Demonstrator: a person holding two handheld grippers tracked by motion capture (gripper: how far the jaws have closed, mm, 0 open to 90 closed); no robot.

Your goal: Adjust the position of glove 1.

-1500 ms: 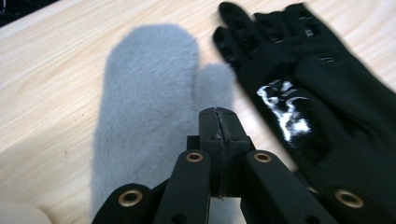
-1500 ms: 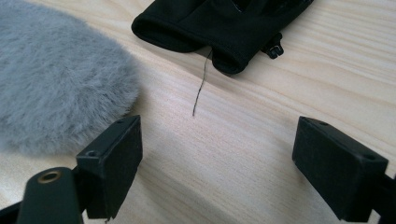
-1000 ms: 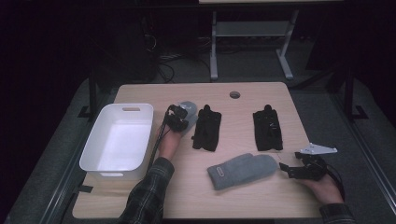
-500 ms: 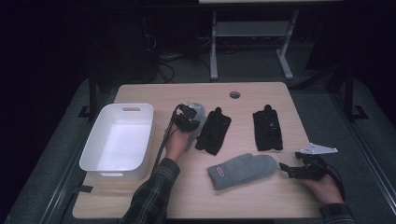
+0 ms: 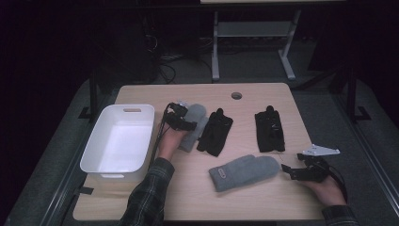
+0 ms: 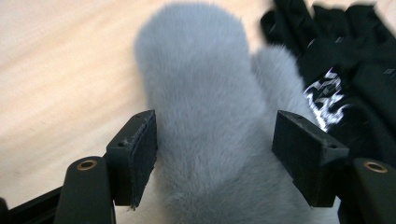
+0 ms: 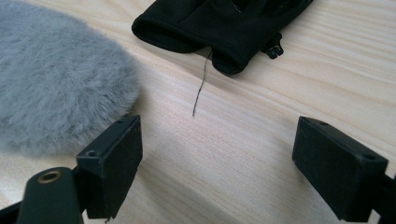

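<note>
Grey mitten (image 6: 210,130) now lies between the left gripper's (image 5: 181,118) spread jaws, ungripped.

Worktop (image 5: 263,197): pale wood-grain rectangle with rounded corners; a round cable hole (image 5: 236,95) near the far edge, right of centre

Floor (image 5: 324,101): grey carpet-like surface around the worktop, lit close to it and falling into darkness farther out

Second table (image 5: 251,47): beyond the far edge, light grey metal frame with two legs and a low crossbar; its top is cut off by the upper edge of the high view

Cables (image 5: 164,63): dark loops on the floor left of that frame

Dark upright posts (image 5: 350,89): one at each side of the worktop

Light: falls from above onto the worktop; the rest of the room is near black, walls not discernible
</note>
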